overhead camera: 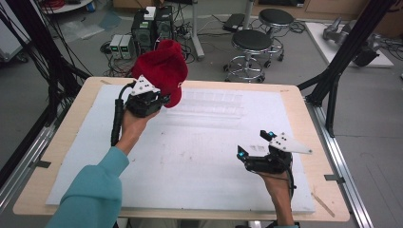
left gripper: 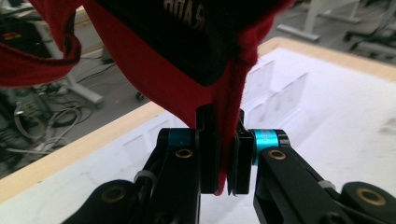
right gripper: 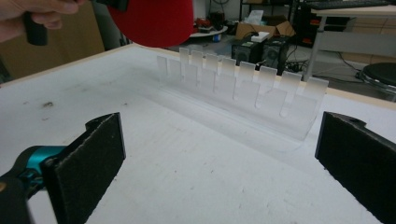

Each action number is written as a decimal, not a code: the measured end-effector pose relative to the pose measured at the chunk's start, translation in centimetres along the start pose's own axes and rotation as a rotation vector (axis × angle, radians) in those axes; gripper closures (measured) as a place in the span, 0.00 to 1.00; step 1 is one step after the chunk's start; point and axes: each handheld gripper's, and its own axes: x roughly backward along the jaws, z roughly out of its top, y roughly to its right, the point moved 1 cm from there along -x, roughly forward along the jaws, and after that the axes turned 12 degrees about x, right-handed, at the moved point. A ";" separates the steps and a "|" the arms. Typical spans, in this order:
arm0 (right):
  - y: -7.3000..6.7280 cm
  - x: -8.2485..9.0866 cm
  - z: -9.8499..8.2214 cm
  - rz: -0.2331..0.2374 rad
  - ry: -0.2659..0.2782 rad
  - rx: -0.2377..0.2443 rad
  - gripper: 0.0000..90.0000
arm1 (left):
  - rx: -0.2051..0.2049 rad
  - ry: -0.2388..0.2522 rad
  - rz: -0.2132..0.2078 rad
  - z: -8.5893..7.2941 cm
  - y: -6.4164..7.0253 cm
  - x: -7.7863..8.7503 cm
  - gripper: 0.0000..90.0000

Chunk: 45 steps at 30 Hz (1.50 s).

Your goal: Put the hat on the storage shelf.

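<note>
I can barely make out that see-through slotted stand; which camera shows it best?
The right gripper view: the clear slotted rack stands close, every notch distinct. The high view gives faint glints on the table; the left gripper view a pale stretch behind the red cap.

Your bench (overhead camera: 304, 102) has a pale wooden rim, and a white sheet (overhead camera: 190, 156) covers most of its top. On that sheet, toward the far side, a clear slotted plastic rack (right gripper: 243, 93) stands upright.
</note>
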 end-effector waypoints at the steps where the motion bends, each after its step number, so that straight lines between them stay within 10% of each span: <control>1: 0.0 0.1 -0.5 -0.002 0.005 -0.007 0.01 | 0.006 -0.003 0.002 -0.1 -0.2 -0.3 0.95; 16: -0.4 0.5 -4.1 -0.019 0.037 -0.016 0.01 | -0.013 -0.027 0.089 -1.2 -1.5 -2.6 0.95; 45: -0.4 0.2 -7.4 -0.072 0.060 -0.084 0.01 | 0.008 -0.092 0.094 -3.1 -2.1 -4.7 0.94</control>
